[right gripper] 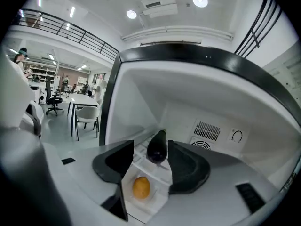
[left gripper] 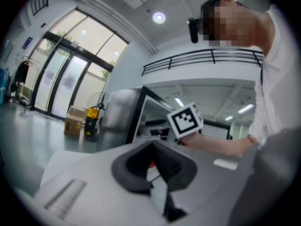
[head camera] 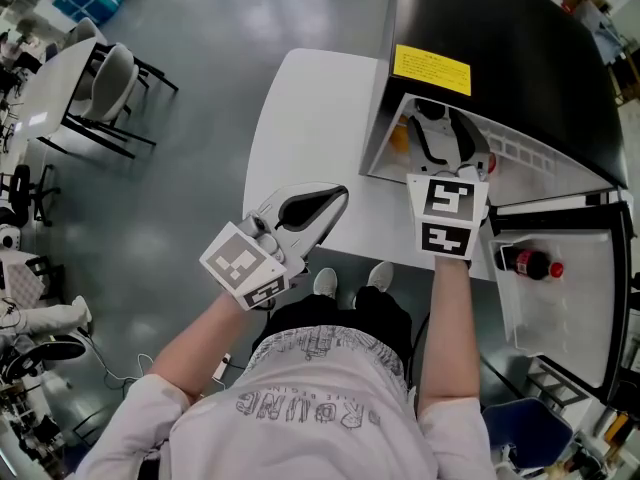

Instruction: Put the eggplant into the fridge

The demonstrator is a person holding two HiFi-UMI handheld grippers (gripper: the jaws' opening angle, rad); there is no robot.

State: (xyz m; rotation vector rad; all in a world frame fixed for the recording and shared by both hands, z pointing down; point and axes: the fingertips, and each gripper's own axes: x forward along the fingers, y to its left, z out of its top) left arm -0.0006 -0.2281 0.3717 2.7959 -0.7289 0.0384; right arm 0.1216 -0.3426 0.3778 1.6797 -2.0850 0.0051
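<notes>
**Once the eggplant lies inside, only the door seems left**

While the head view hides the eggplant itself, it shows the right gripper reaching into the open fridge at upper right. The left gripper hangs over the white table at centre, well clear. The fridge door stands swung wide at lower right, with a bottle in its rack.

In the left gripper view, the left gripper has its jaws together at the tips, with nothing between them.

In the right gripper view, the right gripper has its jaws spread wide. The eggplant lies on the fridge shelf beyond them, untouched by either pad. Its long axis runs up the frame toward the back wall, rounded end nearest the camera. An orange fruit sits below it. Placement looks done; withdrawing and shutting the door likely remain.
</notes>
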